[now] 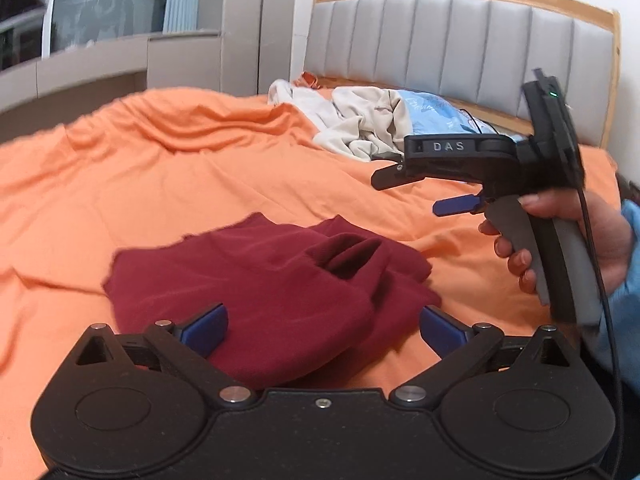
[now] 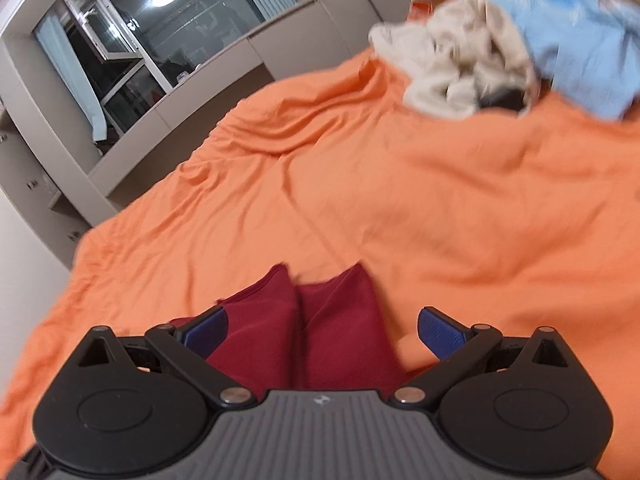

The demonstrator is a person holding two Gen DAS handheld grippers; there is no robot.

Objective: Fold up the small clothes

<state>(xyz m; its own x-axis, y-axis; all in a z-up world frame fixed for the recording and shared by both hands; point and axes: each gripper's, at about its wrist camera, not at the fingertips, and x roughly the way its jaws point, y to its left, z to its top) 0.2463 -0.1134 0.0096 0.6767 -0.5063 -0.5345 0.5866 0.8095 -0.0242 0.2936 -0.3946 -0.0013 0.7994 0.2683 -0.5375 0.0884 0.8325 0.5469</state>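
A dark red garment (image 1: 256, 280) lies crumpled and partly folded on the orange bed sheet (image 1: 200, 176). My left gripper (image 1: 322, 330) is open, hovering just over the garment's near edge, its blue pads on either side of the cloth. My right gripper (image 1: 416, 192) is seen from the side in the left wrist view, held in a hand above the sheet to the right of the garment, jaws apart. In the right wrist view the right gripper (image 2: 322, 330) is open above the red garment (image 2: 304, 328), holding nothing.
A pile of beige clothes (image 1: 360, 120) and a light blue garment (image 1: 432, 114) lies near the grey padded headboard (image 1: 460, 48). The same pile (image 2: 460, 68) shows at the far right in the right wrist view. A window (image 2: 152, 40) and grey wall units stand to the left.
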